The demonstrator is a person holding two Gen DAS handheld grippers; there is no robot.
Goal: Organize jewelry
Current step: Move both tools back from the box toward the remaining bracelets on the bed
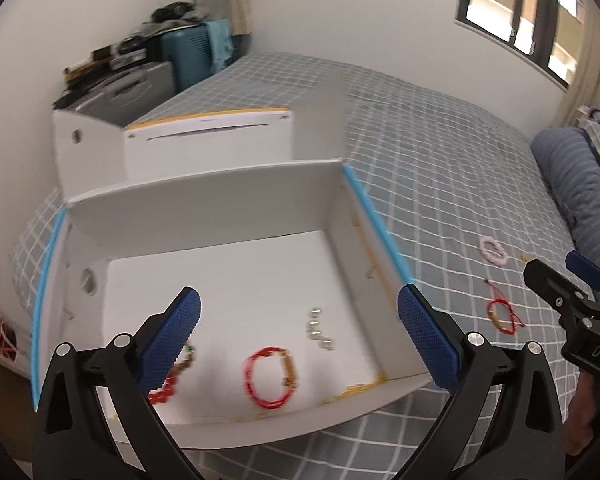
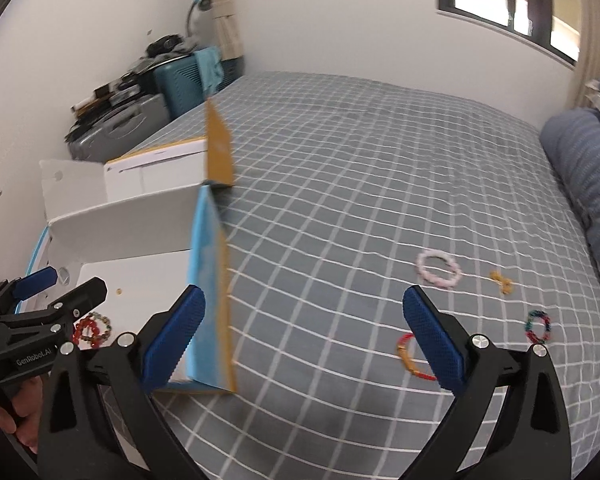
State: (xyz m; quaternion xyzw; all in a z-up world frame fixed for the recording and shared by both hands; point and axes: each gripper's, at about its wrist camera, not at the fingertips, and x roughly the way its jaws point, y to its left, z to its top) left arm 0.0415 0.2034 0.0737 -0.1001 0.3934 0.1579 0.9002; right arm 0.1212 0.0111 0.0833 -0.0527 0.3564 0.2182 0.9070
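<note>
Hovering claws: both held over a bed [image 2: 360, 184] with a grey checked cover
Left claw [image 1: 299, 336]: spread wide with nothing between its blue pads, poised above the open white box [image 1: 204, 204]
Right claw [image 2: 304, 334]: likewise spread wide and empty, over the bed cover just right of the box
Box: white card with blue edging, lid flap standing up at the far side, sitting on the bed near its left edge
Inside the box: a red cord bracelet [image 1: 272, 378] lies flat on the floor near the front wall; a string of silver beads [image 1: 319, 328] lies just right of it; a red and brown bead bracelet [image 1: 172, 380] lies at the left, partly hidden behind the left claw's pad; some small yellow bits sit in the front right corner
On the bed, right of the box: a pink bead bracelet [image 2: 439, 269] farthest back; a small yellow piece [image 2: 502, 282] near it to the right; a multicoloured bead bracelet [image 2: 538, 326] closer to the bed's right side; a red and gold bracelet [image 2: 410, 354] partly behind the right claw's pad
Bedding: a blue striped roll [image 2: 588, 184] lies along the right side
Background: suitcases [image 2: 140, 112] and clutter by the wall, a window [image 2: 508, 0] at upper right
Picture quality: slightly blurred
</note>
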